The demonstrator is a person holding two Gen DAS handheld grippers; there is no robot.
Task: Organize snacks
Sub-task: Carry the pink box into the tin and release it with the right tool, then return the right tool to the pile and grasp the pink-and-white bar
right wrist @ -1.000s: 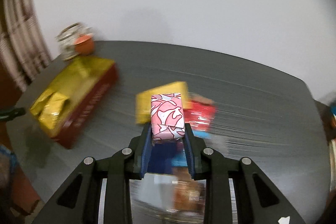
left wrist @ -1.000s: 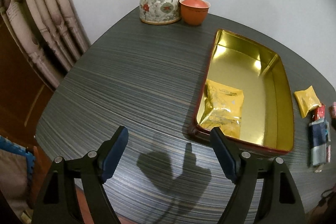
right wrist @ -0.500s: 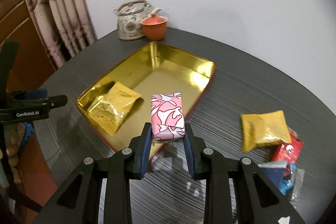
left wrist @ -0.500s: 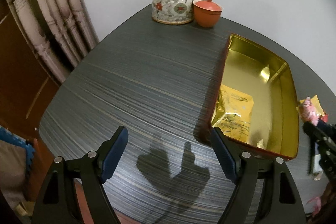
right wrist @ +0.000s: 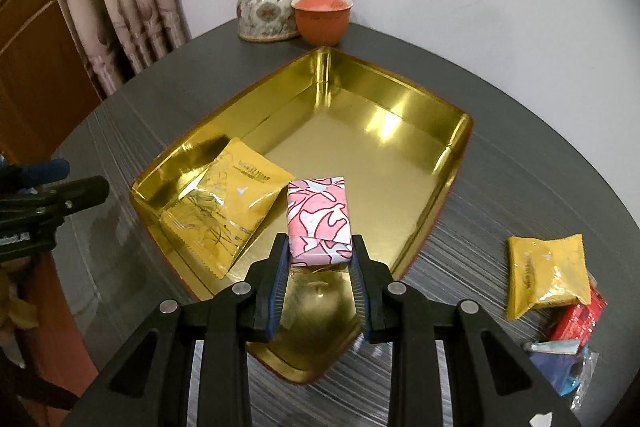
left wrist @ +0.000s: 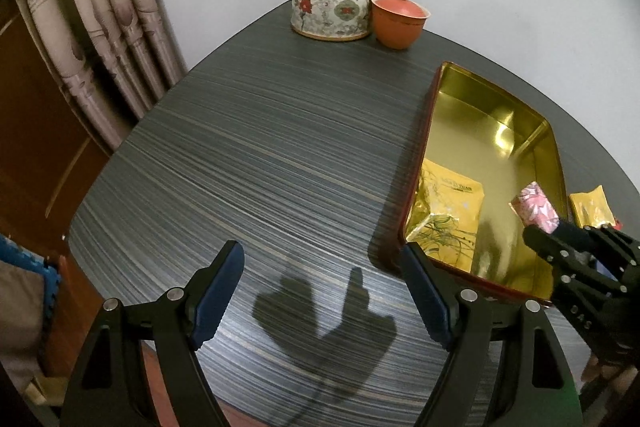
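Holding the pink-and-white wrapped snack (right wrist: 318, 223) clamped between its pads, our right gripper (right wrist: 319, 269) hangs over the near end of the gold tin tray (right wrist: 400, 83), so we judge the step in hand to be the carry-and-place of this piece. One yellow foil packet (right wrist: 228, 207) already lies inside the tray near its left wall, just beside the spot below the pink snack. Our left gripper (left wrist: 320, 291) holds nothing, its jaws standing wide apart over the bare dark table (left wrist: 260, 147), close to the tray's near corner. Off to the right of the tray, on the table, we see a second yellow packet (right wrist: 546, 275) touching a small pile of red and blue wrappers (right wrist: 568, 343) (how many are in that pile we cannot tell). The next move, as we read it, calls for lowering the snack to the tray floor beside the first packet, without landing on it, and then letting the jaws part. A teapot (right wrist: 270, 7) and a lidded orange cup (right wrist: 322, 15) stand at the far edge, well apart from the work.
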